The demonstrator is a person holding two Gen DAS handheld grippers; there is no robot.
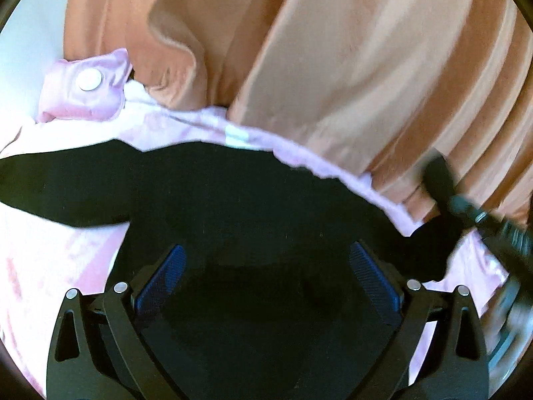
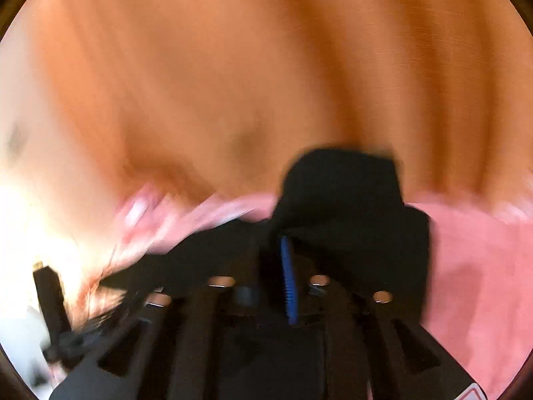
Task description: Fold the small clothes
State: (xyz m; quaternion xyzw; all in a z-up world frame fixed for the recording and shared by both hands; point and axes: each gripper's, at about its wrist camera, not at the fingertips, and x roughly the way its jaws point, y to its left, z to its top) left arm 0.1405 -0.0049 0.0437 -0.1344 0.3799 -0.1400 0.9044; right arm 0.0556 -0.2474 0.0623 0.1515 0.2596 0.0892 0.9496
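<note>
The left gripper hangs spread open over the black garment, which lies on pink cloth beside orange fabric. The right gripper is clamped on the black garment's edge

Motion blur smears the right wrist view, where black cloth hides the right tongs' tips.

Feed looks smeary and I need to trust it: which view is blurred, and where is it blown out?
Right wrist view: heavy motion blur throughout, black garment edges soft, lower left overexposed to white. Left wrist view: mostly sharp, snap button crisp; only the right gripper at the right edge is smeared; white table is bright.
</note>
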